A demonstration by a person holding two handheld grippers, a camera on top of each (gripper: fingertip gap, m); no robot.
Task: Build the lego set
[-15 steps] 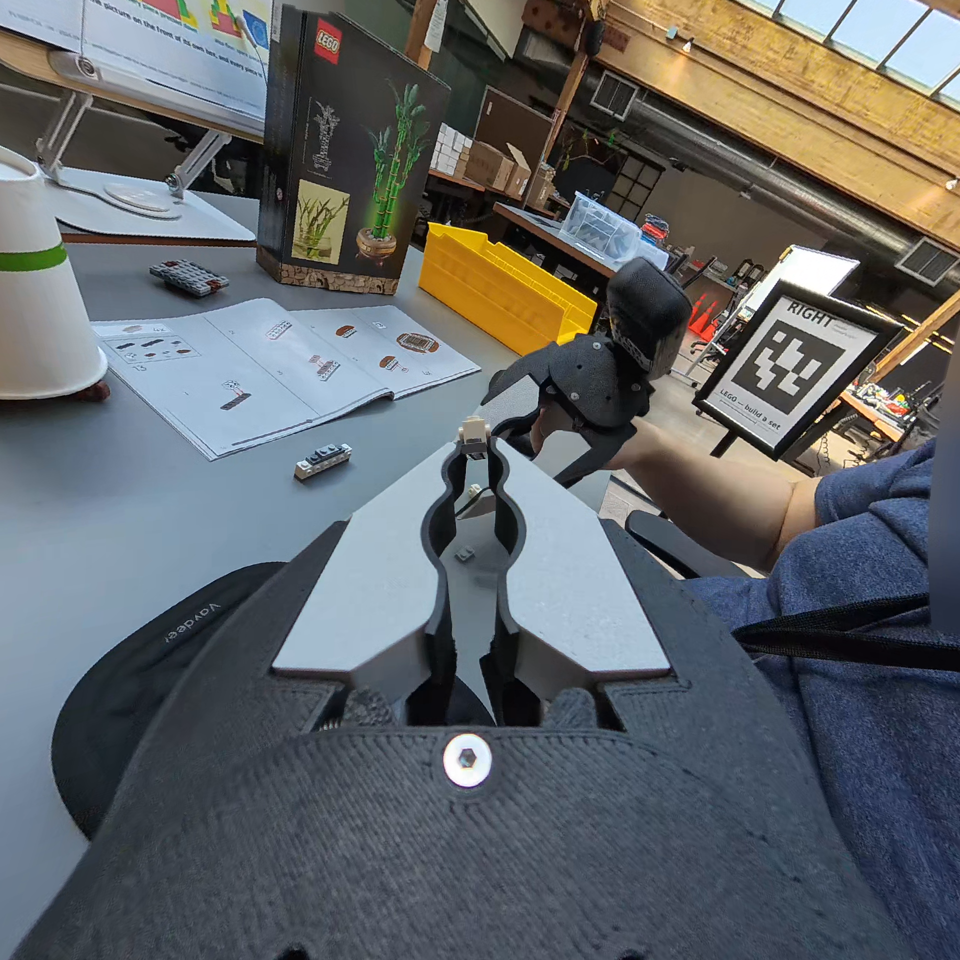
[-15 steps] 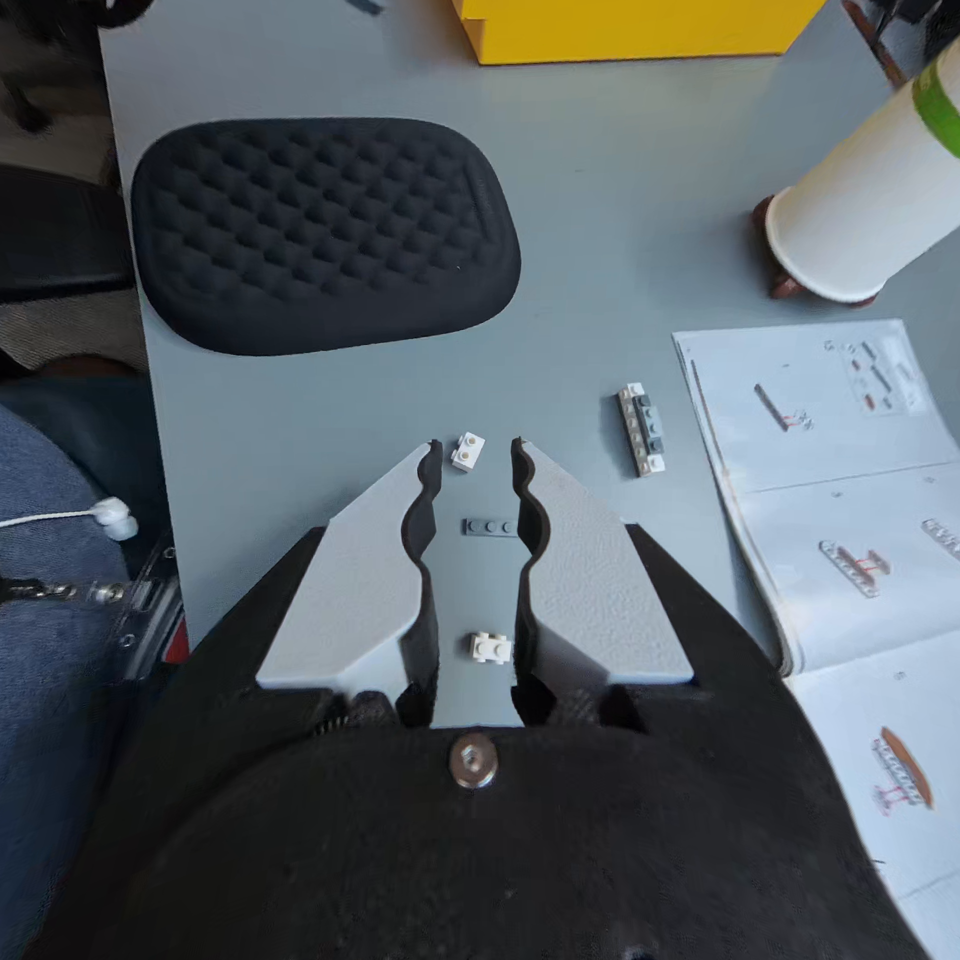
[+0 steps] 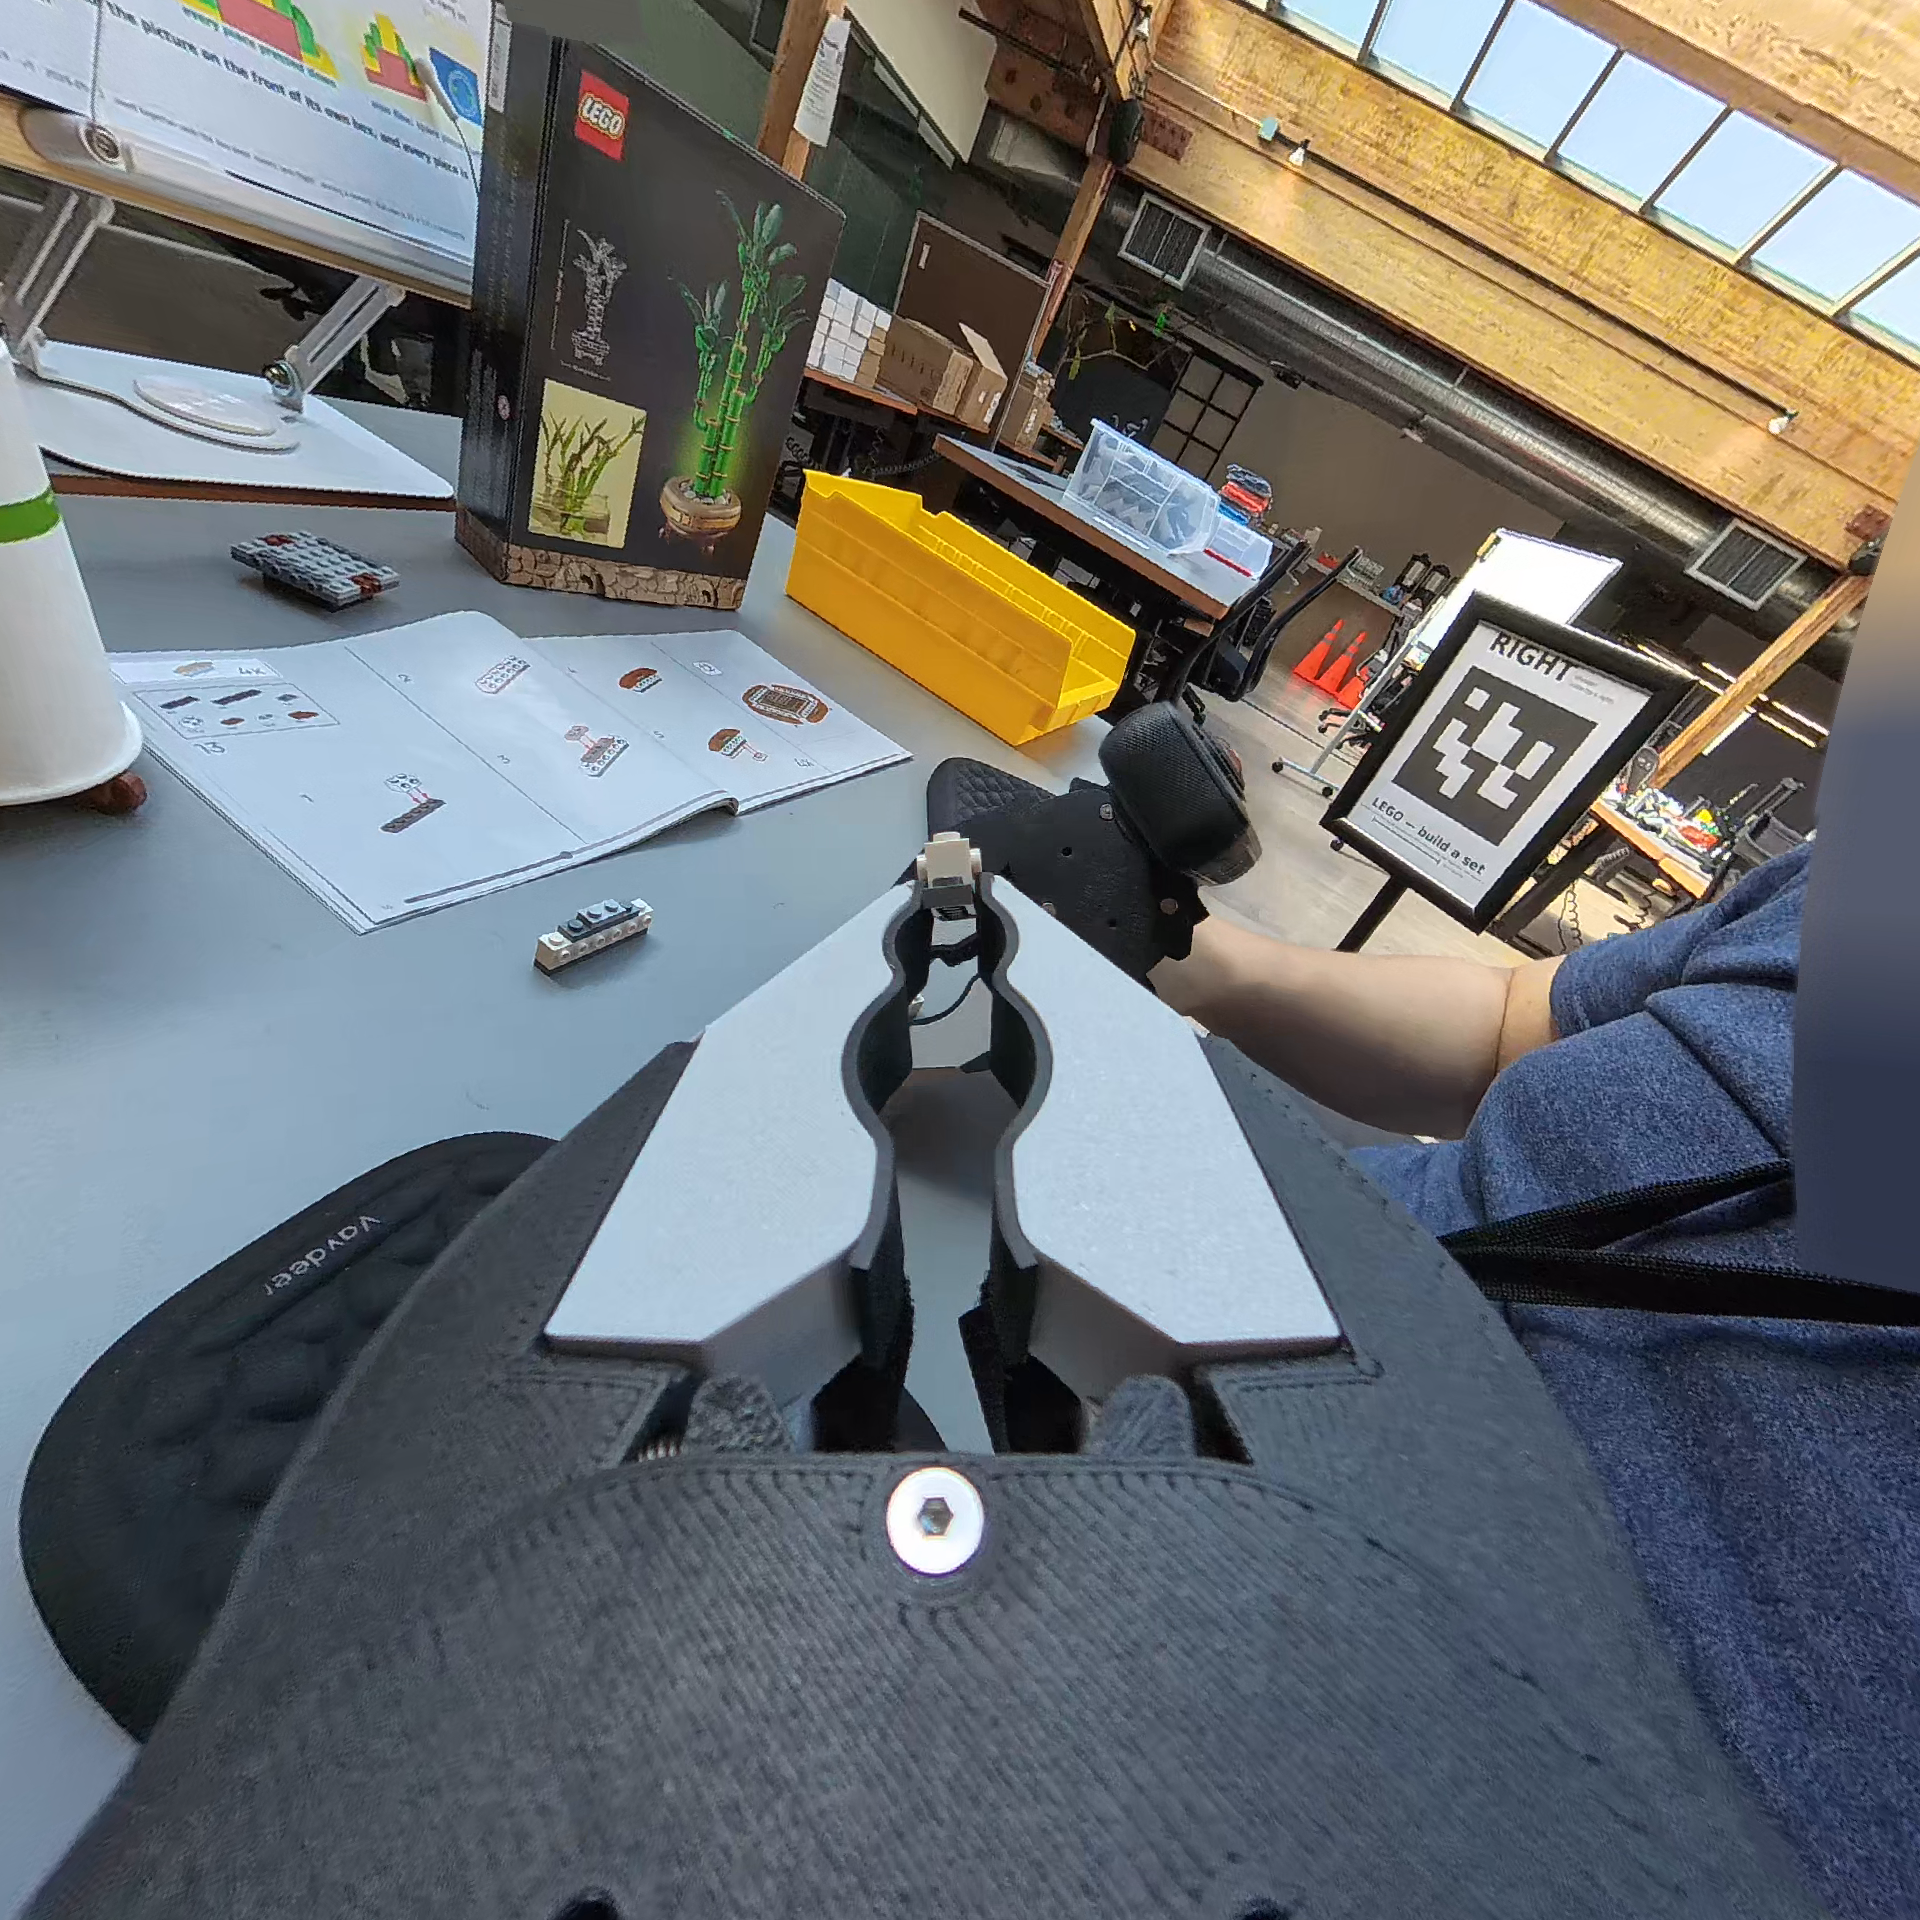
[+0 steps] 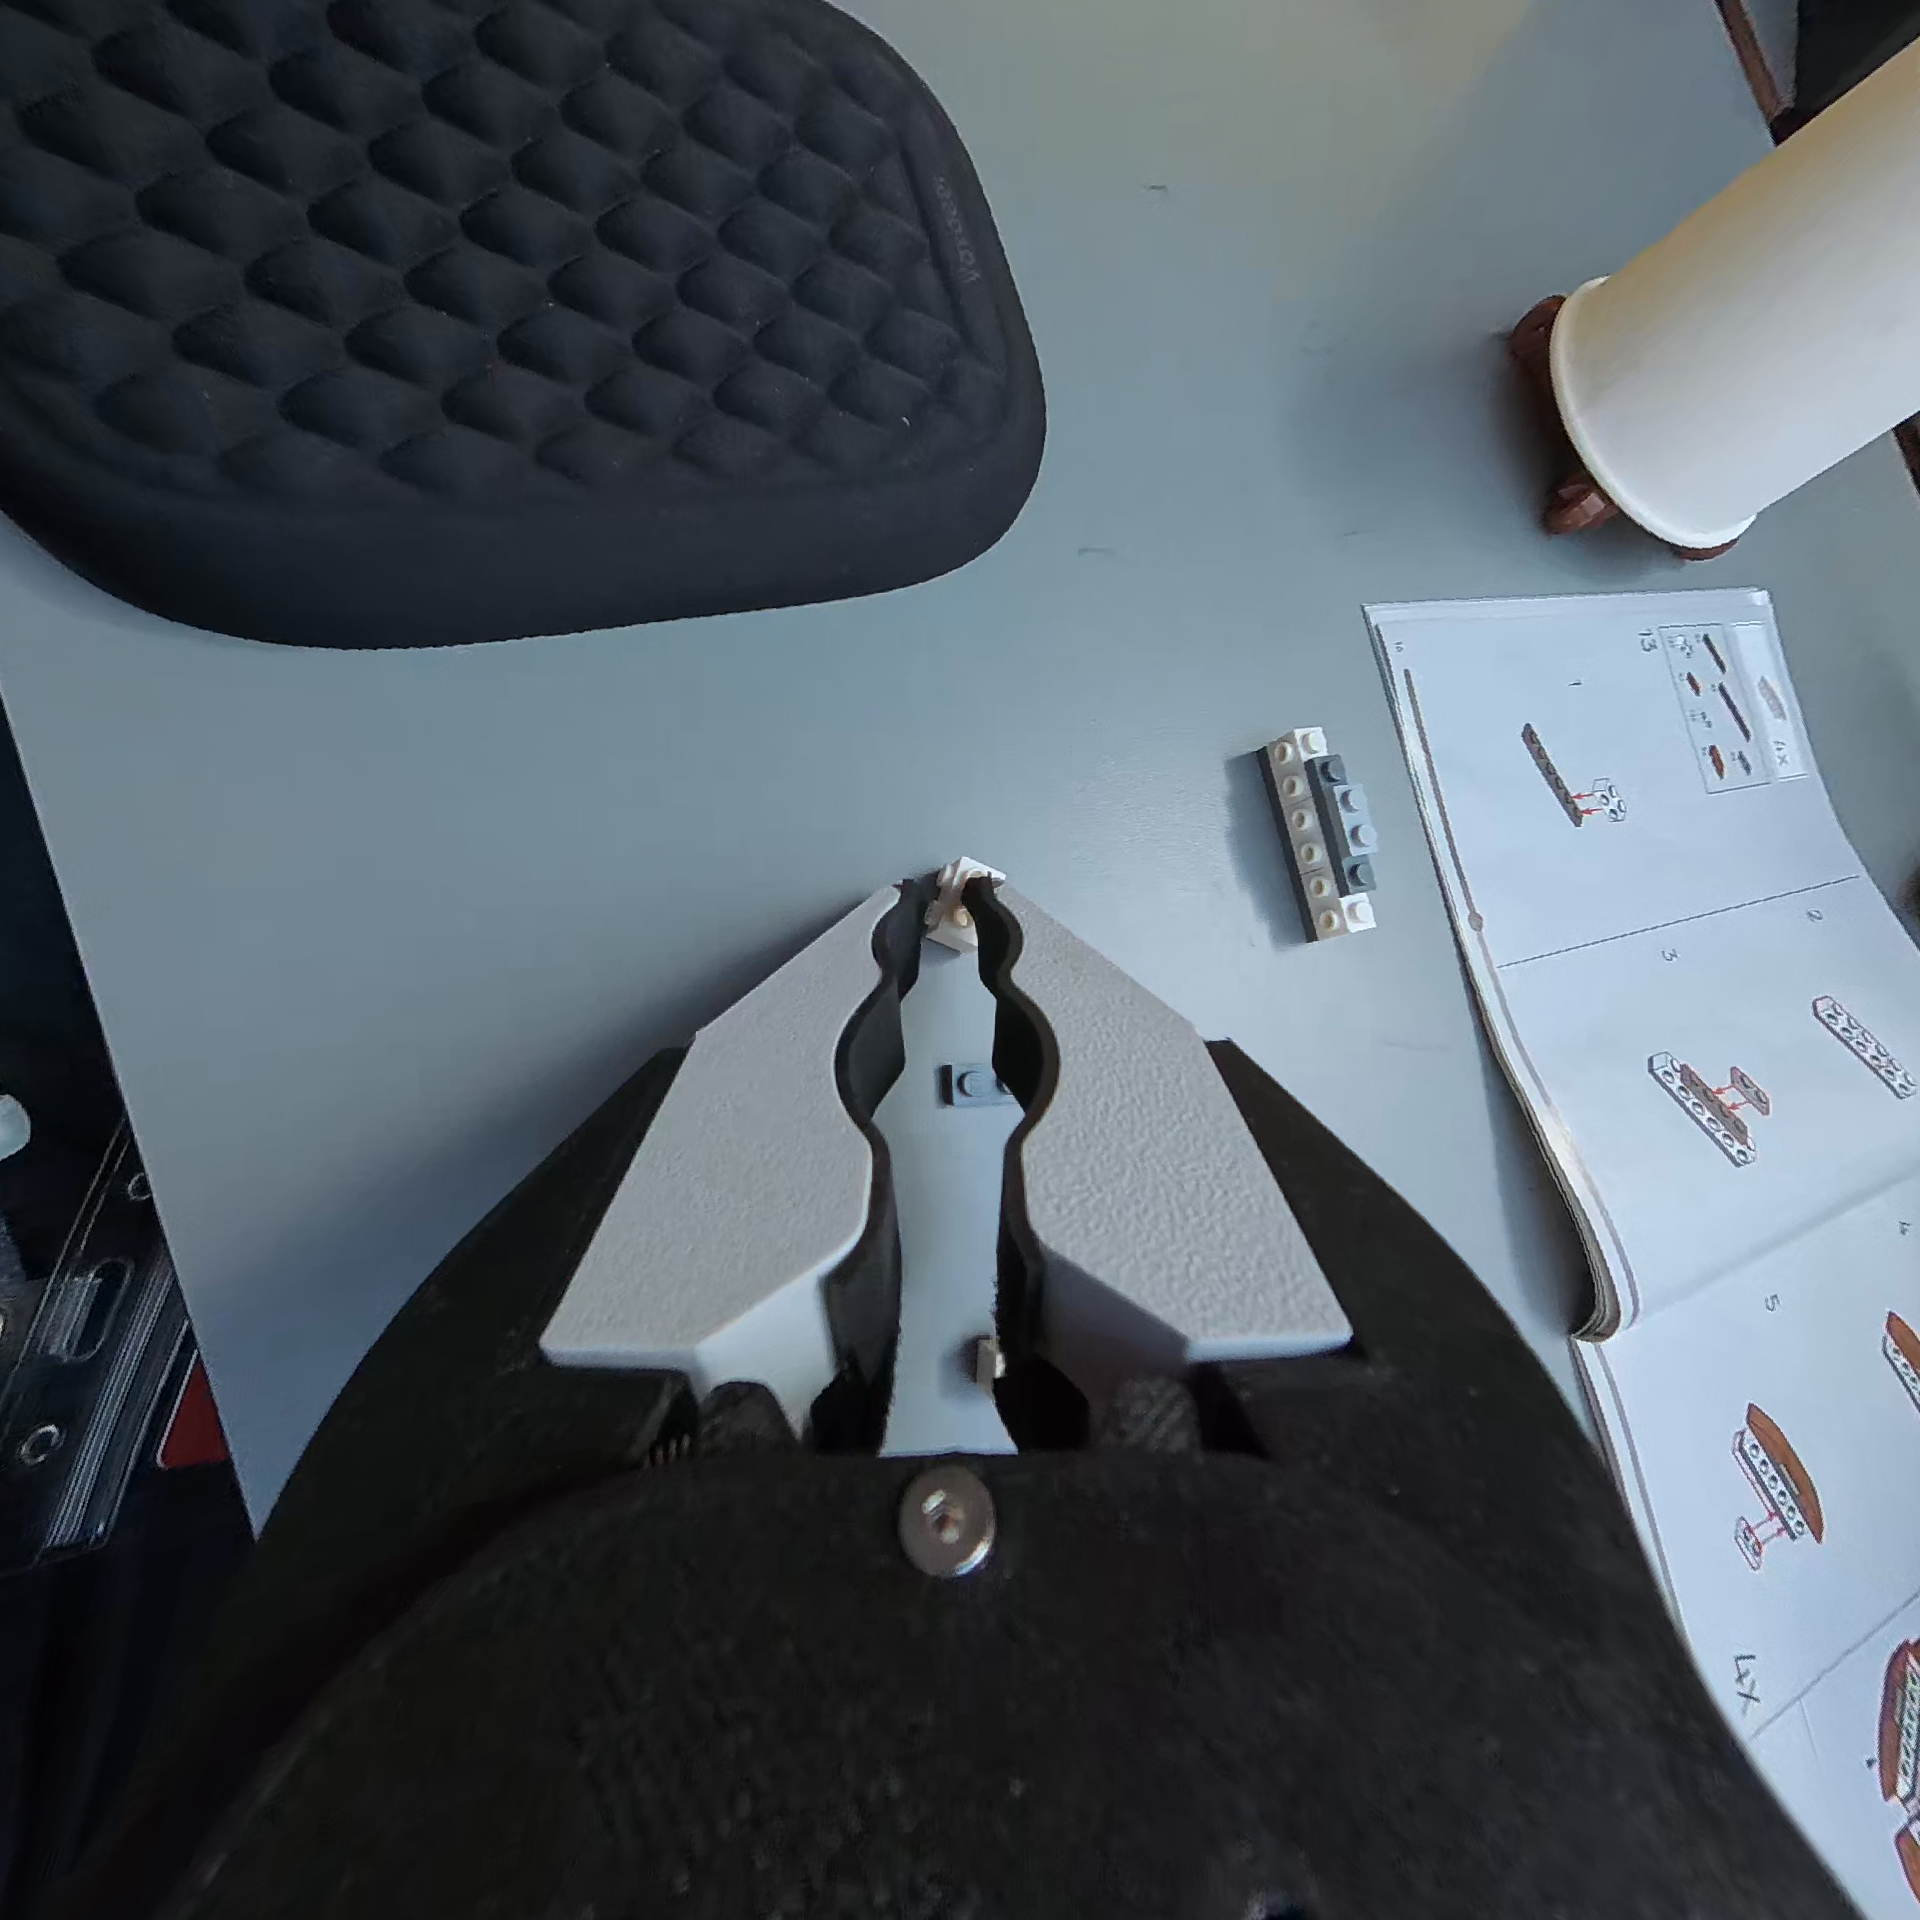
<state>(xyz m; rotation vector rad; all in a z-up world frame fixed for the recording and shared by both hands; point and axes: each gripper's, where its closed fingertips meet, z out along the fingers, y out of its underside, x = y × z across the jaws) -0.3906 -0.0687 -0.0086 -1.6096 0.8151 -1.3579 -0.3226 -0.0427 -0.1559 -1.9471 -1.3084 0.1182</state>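
Two grippers (image 3: pixel 951 883) (image 4: pixel 956 902), one booklet (image 3: pixel 499 748), one cup (image 4: pixel 1745 343) (upside down), one yellow bin (image 3: pixel 956 613).

My right finger (image 4: pixel 1143 1174) hides half the dark gray plate (image 4: pixel 971 1084). The paper cup (image 4: pixel 1745 343) and booklet (image 4: pixel 1704 1039) run off the frame's edge.

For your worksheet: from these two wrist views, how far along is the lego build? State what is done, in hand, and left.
Done: a grey plate assembly sits near the box, and a small white-and-grey strip lies beside the open booklet.
In hand: the left gripper pinches a small white-and-grey piece; the right gripper is shut on a white brick.
Left: a dark grey plate lies loose on the table; no plant stands yet.
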